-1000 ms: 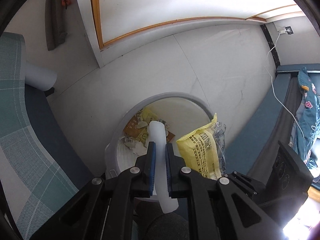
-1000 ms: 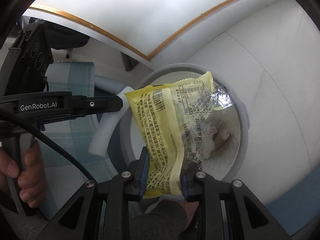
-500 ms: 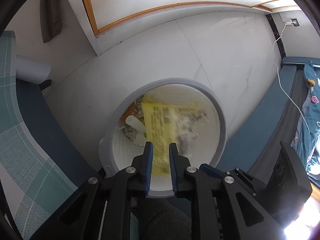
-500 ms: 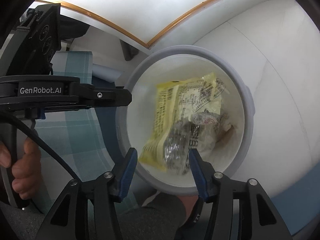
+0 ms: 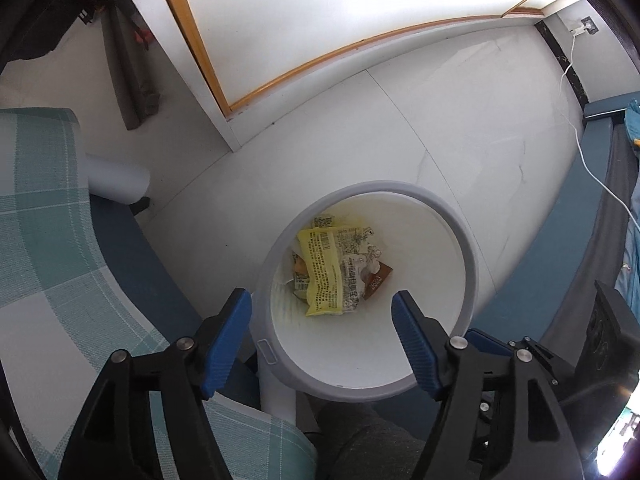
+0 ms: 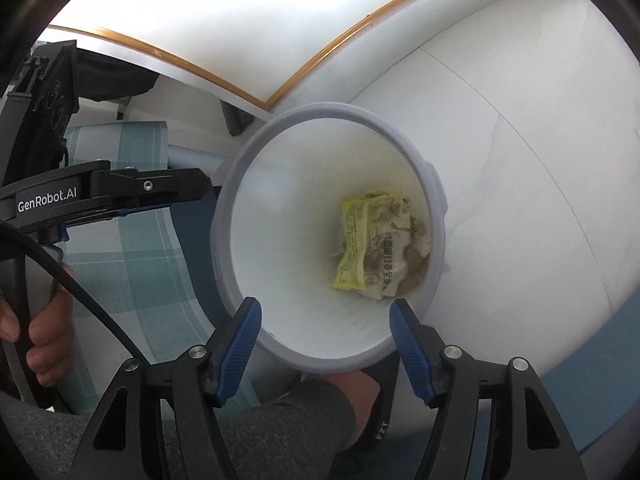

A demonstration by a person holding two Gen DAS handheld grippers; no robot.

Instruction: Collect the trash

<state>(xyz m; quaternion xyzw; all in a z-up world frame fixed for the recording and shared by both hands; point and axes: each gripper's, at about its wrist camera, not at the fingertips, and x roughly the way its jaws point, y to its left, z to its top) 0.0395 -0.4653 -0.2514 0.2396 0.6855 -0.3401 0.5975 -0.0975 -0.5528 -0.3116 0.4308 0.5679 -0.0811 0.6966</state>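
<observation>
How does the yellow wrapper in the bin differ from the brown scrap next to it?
The yellow wrapper is much larger than the brown scrap. The wrapper is bright yellow, with a barcode and black print; the scrap is dark brown, its marking too small to read. The wrapper lies on top of the pile, while the scrap pokes out at the pile's edge. Both lie at the bottom of the white bin.

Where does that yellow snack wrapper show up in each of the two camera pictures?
Left wrist view: yellow snack wrapper lies at the bin's bottom, just left of centre.
Right wrist view: it lies at the bottom, right of centre.
Shared landmark: the bin's grey rim.
</observation>
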